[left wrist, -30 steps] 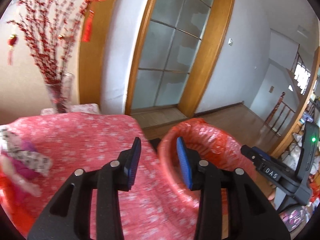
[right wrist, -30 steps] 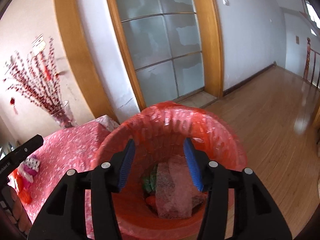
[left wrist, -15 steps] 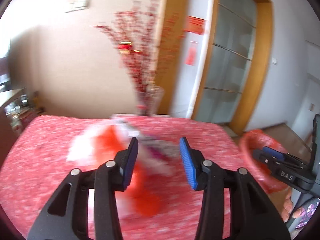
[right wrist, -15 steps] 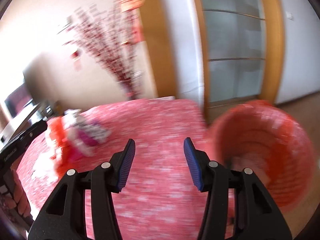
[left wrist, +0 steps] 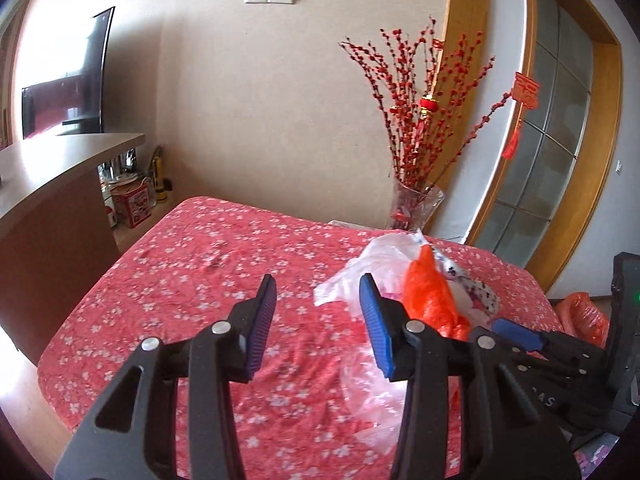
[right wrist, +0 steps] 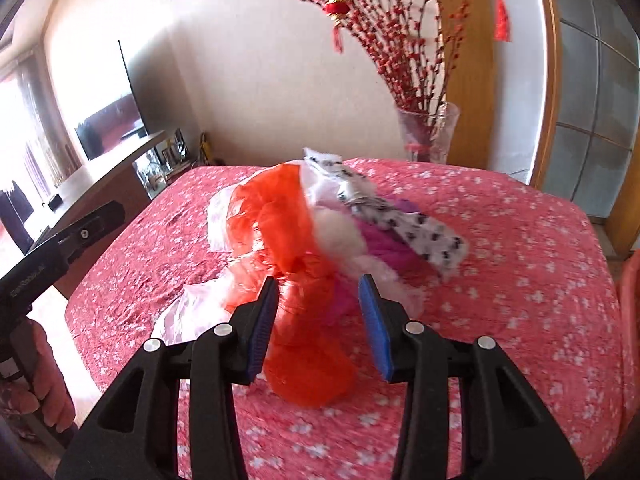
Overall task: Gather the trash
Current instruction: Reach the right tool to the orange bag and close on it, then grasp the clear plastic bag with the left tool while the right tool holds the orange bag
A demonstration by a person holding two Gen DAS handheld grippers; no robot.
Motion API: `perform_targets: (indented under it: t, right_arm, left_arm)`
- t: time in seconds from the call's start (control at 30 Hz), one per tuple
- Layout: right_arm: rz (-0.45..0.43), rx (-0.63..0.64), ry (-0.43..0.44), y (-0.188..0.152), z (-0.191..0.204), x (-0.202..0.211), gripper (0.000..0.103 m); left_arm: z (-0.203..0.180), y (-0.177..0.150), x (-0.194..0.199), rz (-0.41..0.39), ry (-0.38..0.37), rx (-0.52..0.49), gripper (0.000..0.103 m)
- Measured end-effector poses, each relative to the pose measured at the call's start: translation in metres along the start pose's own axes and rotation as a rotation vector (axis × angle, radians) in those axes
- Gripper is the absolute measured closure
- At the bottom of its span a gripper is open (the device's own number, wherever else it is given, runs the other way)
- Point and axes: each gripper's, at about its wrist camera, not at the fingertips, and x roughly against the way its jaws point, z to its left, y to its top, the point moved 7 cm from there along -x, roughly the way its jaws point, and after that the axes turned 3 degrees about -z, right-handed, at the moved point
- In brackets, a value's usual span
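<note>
In the left wrist view the left gripper (left wrist: 318, 308) holds its two blue-padded fingers (left wrist: 262, 316) apart with nothing between them, only the floral red tablecloth (left wrist: 208, 264) showing in the gap. One heap of trash (left wrist: 424, 296) lies toward the table's far right corner: clear plastic film, one orange plastic bag and a black-and-white spotted wrapper. One glass vase (left wrist: 416, 204) of red berry branches stands at the far edge. The right gripper's (left wrist: 516, 334) blue tip reaches in from the right edge of the view, and a bit of one orange-lined bin (left wrist: 584, 312) shows beyond the table's right edge.

In the right wrist view the right gripper (right wrist: 318, 308) hangs over the near side of the heap, its two fingers (right wrist: 374, 320) closing; the orange bag (right wrist: 280, 216) lies in the gap, though the pads do not press it. A magenta piece (right wrist: 384, 244) and the spotted wrapper (right wrist: 416, 220) lie behind. The left gripper's body (right wrist: 60, 244) and a hand (right wrist: 44, 380) show at the left edge.
</note>
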Motion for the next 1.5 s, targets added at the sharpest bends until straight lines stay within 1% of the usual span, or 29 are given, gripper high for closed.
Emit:
perform_targets:
  t: [0.17, 0.4, 0.47, 0.5, 0.57, 0.67, 0.93, 1.0, 1.2, 1.33, 1.5]
  right_arm:
    - [0.028, 0.009, -0.008, -0.001, 0.011, -0.020, 0.060]
    - [0.074, 0.022, -0.029, -0.004, 0.016, -0.046, 0.060]
    - [0.081, 0.021, -0.029, -0.007, 0.013, -0.047, 0.060]
    - [0.083, 0.022, -0.027, -0.009, 0.013, -0.048, 0.065]
    - [0.078, 0.015, -0.019, -0.010, 0.012, -0.046, 0.071]
    - [0.061, -0.007, -0.006, -0.009, 0.007, -0.036, 0.074]
    - [-0.006, -0.055, 0.000, -0.006, -0.011, 0.004, 0.074]
    - [-0.019, -0.064, -0.008, -0.005, -0.017, 0.013, 0.074]
    - [-0.056, -0.096, -0.069, -0.009, -0.044, 0.040, 0.074]
    - [-0.061, -0.126, -0.096, -0.012, -0.060, 0.048, 0.074]
    - [-0.062, -0.142, -0.113, -0.017, -0.073, 0.054, 0.074]
  left_arm:
    - [0.013, -0.005, -0.002, 0.011, 0.002, 0.018, 0.060]
    - [0.014, -0.012, -0.005, 0.030, -0.012, 0.027, 0.060]
    - [0.014, -0.015, -0.006, 0.036, -0.016, 0.026, 0.060]
    - [0.013, -0.016, -0.006, 0.039, -0.019, 0.023, 0.060]
    - [0.011, -0.019, -0.006, 0.044, -0.025, 0.018, 0.060]
    - [0.004, -0.022, -0.005, 0.052, -0.037, 0.008, 0.060]
    - [-0.023, -0.035, -0.003, 0.077, -0.096, -0.035, 0.059]
    - [-0.032, -0.039, -0.002, 0.084, -0.118, -0.048, 0.058]
    - [-0.058, -0.047, -0.007, 0.110, -0.169, -0.084, 0.053]
    - [-0.068, -0.056, -0.016, 0.142, -0.179, -0.094, 0.052]
    - [-0.074, -0.069, -0.028, 0.182, -0.166, -0.109, 0.052]
